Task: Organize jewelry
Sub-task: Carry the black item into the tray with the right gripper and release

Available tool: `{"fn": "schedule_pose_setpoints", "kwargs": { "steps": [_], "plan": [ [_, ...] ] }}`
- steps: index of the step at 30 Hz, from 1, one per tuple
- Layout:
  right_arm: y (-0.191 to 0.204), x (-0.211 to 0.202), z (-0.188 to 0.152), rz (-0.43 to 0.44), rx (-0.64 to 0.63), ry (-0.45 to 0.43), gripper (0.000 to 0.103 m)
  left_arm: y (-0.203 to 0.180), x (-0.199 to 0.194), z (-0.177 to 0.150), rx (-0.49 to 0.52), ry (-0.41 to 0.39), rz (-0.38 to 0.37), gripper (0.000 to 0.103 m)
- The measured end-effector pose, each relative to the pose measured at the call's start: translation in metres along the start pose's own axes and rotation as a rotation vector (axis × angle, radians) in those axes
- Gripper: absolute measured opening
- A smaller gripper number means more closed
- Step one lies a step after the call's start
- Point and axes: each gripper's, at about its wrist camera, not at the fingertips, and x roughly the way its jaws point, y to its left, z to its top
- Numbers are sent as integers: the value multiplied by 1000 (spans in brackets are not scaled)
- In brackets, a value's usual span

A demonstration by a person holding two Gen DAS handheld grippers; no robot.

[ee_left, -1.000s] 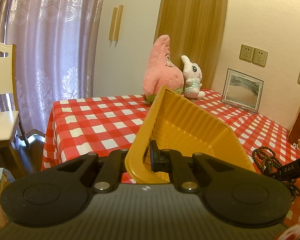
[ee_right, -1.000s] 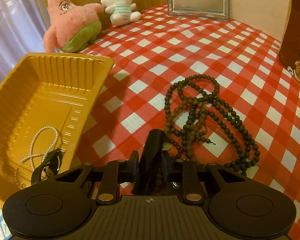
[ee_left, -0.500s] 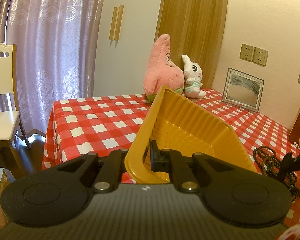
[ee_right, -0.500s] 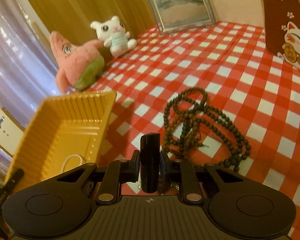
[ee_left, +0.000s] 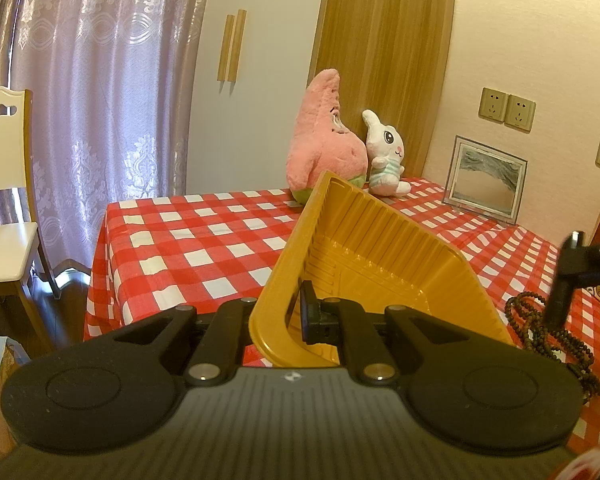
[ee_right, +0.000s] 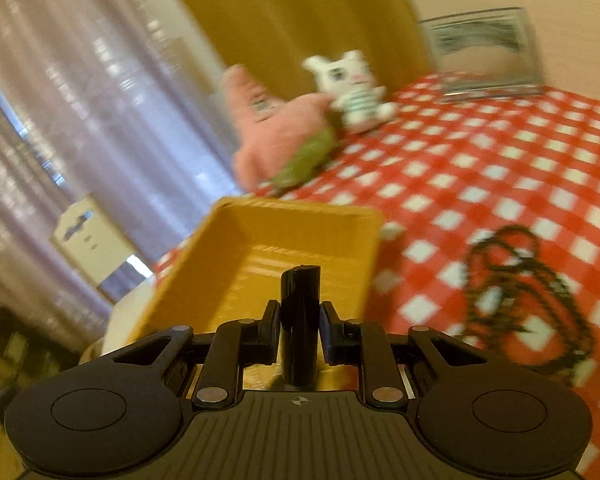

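One dark bead string left on bench. L gripper clamps yellow tray rim, tilted. R gripper clenched on black cylinder, over tray.

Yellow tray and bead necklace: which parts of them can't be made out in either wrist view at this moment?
- Yellow tray, left wrist view: its near floor is hidden behind the left claw clamped on its wall.
- Yellow tray, right wrist view: motion blur smears the inside, and the right claw with the black cylinder it grips covers the near part.
- Dark bead necklace: blurred there; in the left wrist view, partly cut off by the claw body.
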Motion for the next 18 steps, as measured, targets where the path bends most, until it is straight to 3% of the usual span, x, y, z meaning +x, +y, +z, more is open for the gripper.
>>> {"fn": "schedule_pose_setpoints", "kwargs": {
  "steps": [7,18],
  "plan": [
    [41,38,-19,82,-144,120,20,0,0,0,-1,0,-2,8],
    [54,85,-46,30,-279,275,20,-2,-1,0,1,2,0,8]
  ]
}}
